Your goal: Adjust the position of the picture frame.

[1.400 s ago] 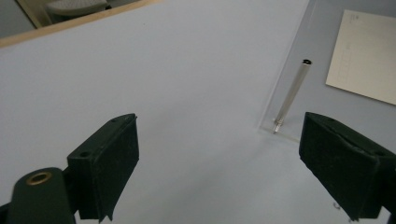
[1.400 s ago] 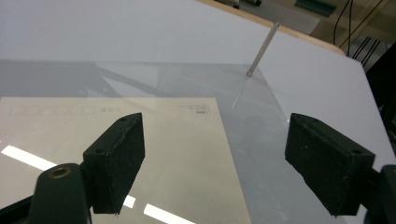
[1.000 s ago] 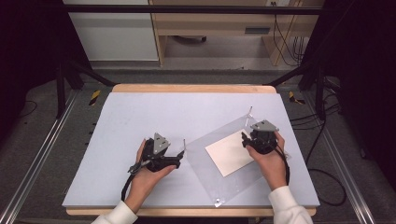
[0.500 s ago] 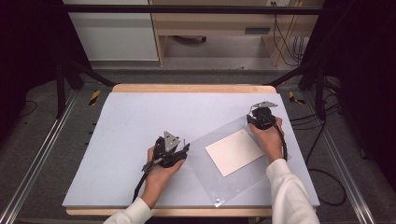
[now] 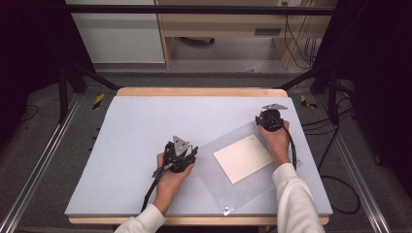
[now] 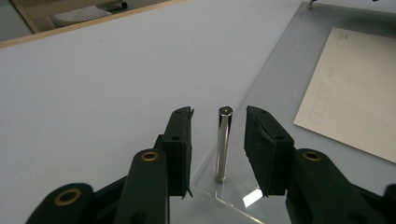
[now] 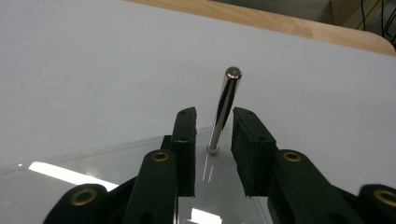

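Left gripper view: left claw (image 6: 218, 140) jaws apart, straddling an upright steel pin (image 6: 222, 142) at the near corner of the clear acrylic plate (image 6: 280, 88), no contact. Right gripper view: right claw (image 7: 214, 135) jaws apart around the far-corner pin (image 7: 224, 109), axis vertical. The plate lies flat on the tabletop (image 5: 145, 126), a card (image 5: 243, 158) on it.

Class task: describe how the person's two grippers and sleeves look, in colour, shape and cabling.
Both the left gripper and right gripper are black, topped by a grey three-cornered plate, each trailing a black cable. Their jaws are flat black pads with brass-coloured pivot rings. The sleeves are white.
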The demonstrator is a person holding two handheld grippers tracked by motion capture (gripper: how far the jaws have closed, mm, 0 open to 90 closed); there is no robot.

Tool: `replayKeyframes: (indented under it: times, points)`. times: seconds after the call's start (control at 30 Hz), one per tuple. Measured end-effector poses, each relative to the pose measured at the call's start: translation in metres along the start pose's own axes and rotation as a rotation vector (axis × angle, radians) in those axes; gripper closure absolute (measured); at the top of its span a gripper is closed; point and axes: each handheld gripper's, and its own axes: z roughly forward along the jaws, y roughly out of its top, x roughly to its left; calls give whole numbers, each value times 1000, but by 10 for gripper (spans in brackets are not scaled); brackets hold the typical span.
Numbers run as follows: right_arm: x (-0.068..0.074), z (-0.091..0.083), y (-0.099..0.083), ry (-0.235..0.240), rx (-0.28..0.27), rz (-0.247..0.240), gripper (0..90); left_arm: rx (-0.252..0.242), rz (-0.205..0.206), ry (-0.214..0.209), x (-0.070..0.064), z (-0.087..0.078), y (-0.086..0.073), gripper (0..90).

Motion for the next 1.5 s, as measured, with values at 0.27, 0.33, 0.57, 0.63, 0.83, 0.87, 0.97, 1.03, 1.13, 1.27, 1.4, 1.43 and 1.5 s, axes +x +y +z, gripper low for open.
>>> replayKeyframes:
  times: [0.27, 0.33, 0.57, 0.63, 0.83, 0.87, 0.97, 1.03, 1.13, 1.27, 1.4, 1.43, 1.5]
  points:
    - [-5, 4, 5, 26, 33, 6, 853, 4, 1, 5, -2, 2, -1, 659]
    - [-5, 3, 5, 28, 38, 15, 855, 17, 1, 4, -2, 3, -2, 659]
    - [-5, 3, 6, 30, 41, 20, 856, 51, -13, -7, 0, 8, -7, 745]
    - [-5, 3, 6, 30, 43, 20, 855, 63, -19, -23, 1, 11, -7, 787]
    - [-5, 3, 6, 34, 46, 23, 855, 77, -22, -35, 1, 13, -7, 845]
    - [-5, 3, 6, 36, 43, 22, 855, 78, -23, -36, 1, 13, -6, 846]
    - [-6, 3, 6, 37, 40, 17, 850, 84, -20, -41, 2, 12, -6, 847]
    - [-5, 4, 5, 31, 34, 6, 833, 86, -19, -43, 2, 13, -5, 848]
    - [-6, 6, 6, 28, 34, 9, 849, 87, -22, -45, 2, 13, -5, 848]
    - [-6, 5, 8, 38, 62, 9, 856, 95, -27, -55, 4, 12, -4, 848]
    - [-4, 1, 14, 35, 93, 1, 858, 106, -32, -82, 8, 9, -2, 848]
    - [-4, 0, 17, 39, 99, -2, 859, 99, -31, -87, 10, 8, 0, 848]
    - [-3, -4, 21, 43, 106, -5, 859, 105, -17, -94, 12, 4, 4, 847]
